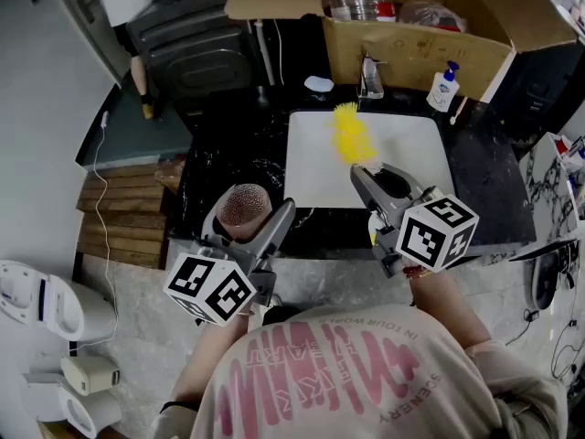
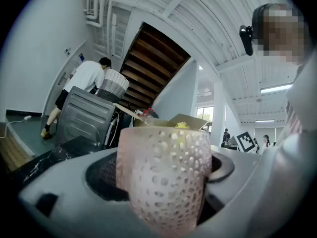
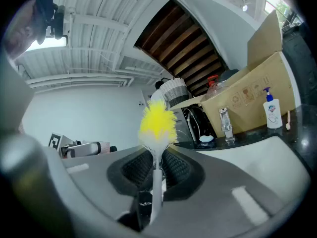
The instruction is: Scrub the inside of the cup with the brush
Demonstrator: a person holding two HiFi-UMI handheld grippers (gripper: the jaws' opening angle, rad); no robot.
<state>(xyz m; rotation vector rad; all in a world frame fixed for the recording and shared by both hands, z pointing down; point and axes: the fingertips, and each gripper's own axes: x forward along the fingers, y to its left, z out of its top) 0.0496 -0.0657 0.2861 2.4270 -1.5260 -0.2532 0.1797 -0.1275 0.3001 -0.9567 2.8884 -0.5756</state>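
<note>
A pink cup (image 1: 245, 206) with a dotted wall stands upright between the jaws of my left gripper (image 1: 247, 225), which is shut on it at the counter's front edge. The left gripper view has the cup (image 2: 166, 175) filling the middle, its open mouth upward. My right gripper (image 1: 380, 181) is shut on the white handle of a brush whose yellow bristles (image 1: 350, 135) point away over the white sink (image 1: 411, 144). The right gripper view has the yellow brush head (image 3: 157, 124) standing above the jaws. Brush and cup are apart, the brush to the cup's right.
A faucet (image 1: 370, 76) and a soap bottle (image 1: 443, 88) stand behind the sink. An open cardboard box (image 1: 411, 26) with bottles sits at the back. The black counter (image 1: 228, 144) runs left of the sink. A person stands at the far left by a grey machine (image 1: 187, 44).
</note>
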